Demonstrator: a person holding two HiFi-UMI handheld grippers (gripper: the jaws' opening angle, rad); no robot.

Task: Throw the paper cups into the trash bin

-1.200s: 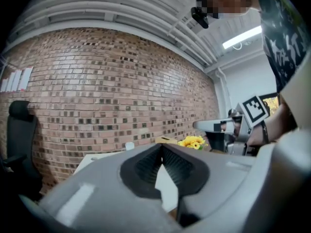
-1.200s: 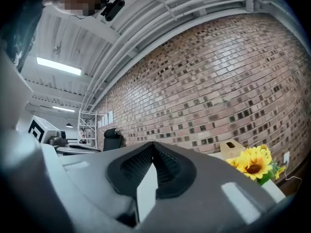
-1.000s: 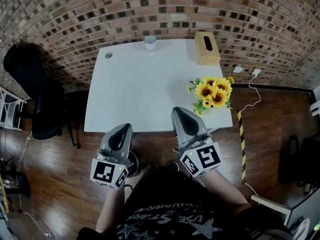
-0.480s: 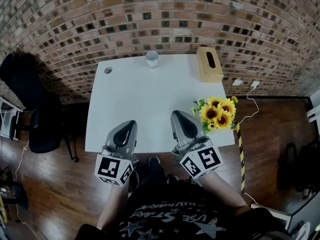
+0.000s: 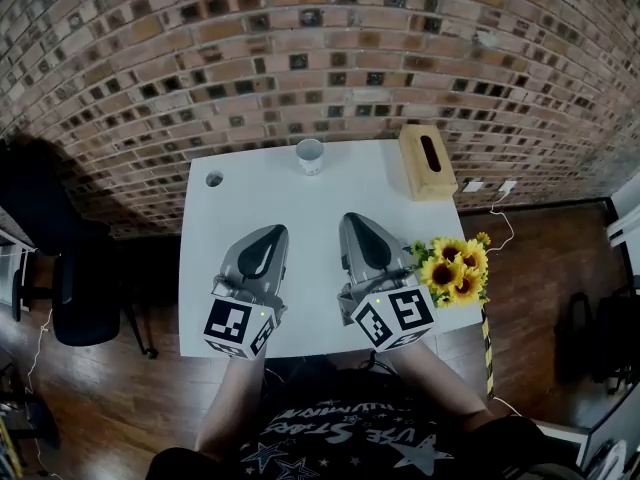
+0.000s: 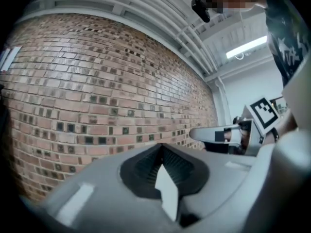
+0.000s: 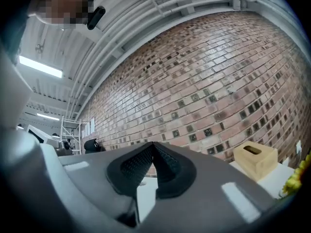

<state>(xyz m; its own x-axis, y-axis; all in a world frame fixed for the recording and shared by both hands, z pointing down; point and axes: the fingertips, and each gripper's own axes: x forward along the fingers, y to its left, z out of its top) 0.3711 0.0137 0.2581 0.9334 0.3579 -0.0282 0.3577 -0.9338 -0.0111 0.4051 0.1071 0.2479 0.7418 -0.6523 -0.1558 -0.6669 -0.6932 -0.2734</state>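
Dark wood floor below, white table ahead, brick wall behind.

- Nearest, bottom centre of the head view: person's black printed shirt, both forearms reaching up-frame.
- Left gripper, centre-left, sits over the near half of the table. Its own view shows the dark ribbed pads meeting at the tip, jaws together, nothing between them.
- Right gripper is just beside it, centre-right, and points the same way. Its own view also shows the pads pressed together and empty.
- Marker cubes sit at the rear of both grippers, at the table's near edge.
- Sunflowers are at the table's right edge, to the right of the right gripper.
- Black chair stands on the floor left of the table, at the frame's left edge.
- Farther up-frame there is bare tabletop between the gripper tips and the far edge.
- Paper cup is upright with its mouth up, on the table's far edge near the wall, upper centre. It stands alone, well apart from both grippers.
- Wooden tissue box is at the far right corner, to the right of the cup.
- Small round hole is in the tabletop at the far left corner.
- Yellow-and-black striped strip lies on the floor to the right of the table.
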